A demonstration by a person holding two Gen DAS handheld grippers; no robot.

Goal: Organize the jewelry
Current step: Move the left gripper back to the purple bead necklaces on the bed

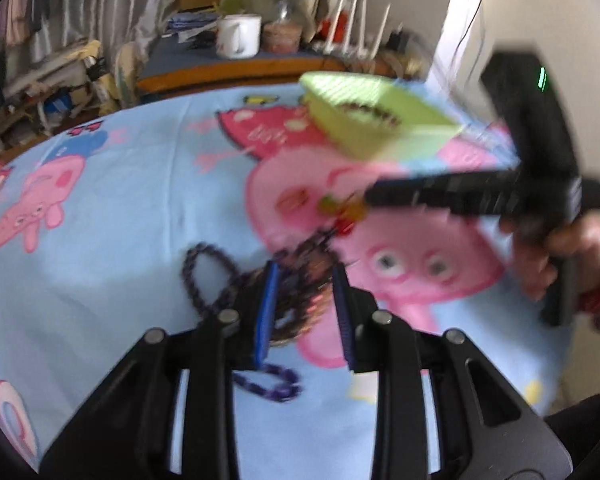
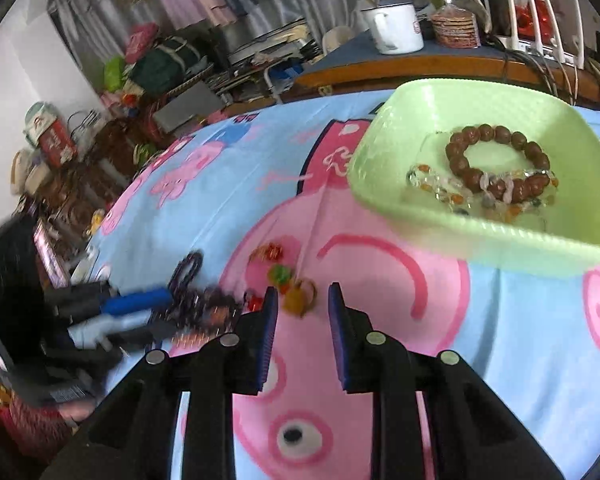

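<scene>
A green tray (image 2: 384, 152) sits on the blue cartoon cloth and holds a brown bead bracelet (image 2: 496, 156) and a clear and amber bead bracelet (image 2: 432, 188). The tray also shows in the left wrist view (image 1: 352, 96). A dark purple bead string (image 1: 208, 280) lies on the cloth, bunched between the open jaws of my left gripper (image 1: 305, 276). A multicoloured bead bracelet (image 2: 288, 284) lies just ahead of my right gripper (image 2: 302, 295), which is open around its near end. The right gripper (image 1: 366, 198) shows blurred in the left wrist view.
A white mug (image 2: 396, 28), a packet of biscuits (image 2: 456, 28) and a white rack (image 2: 540, 12) stand on a wooden-edged desk (image 2: 420, 68) behind the cloth. Clutter and hanging clothes (image 2: 188, 0) fill the left background.
</scene>
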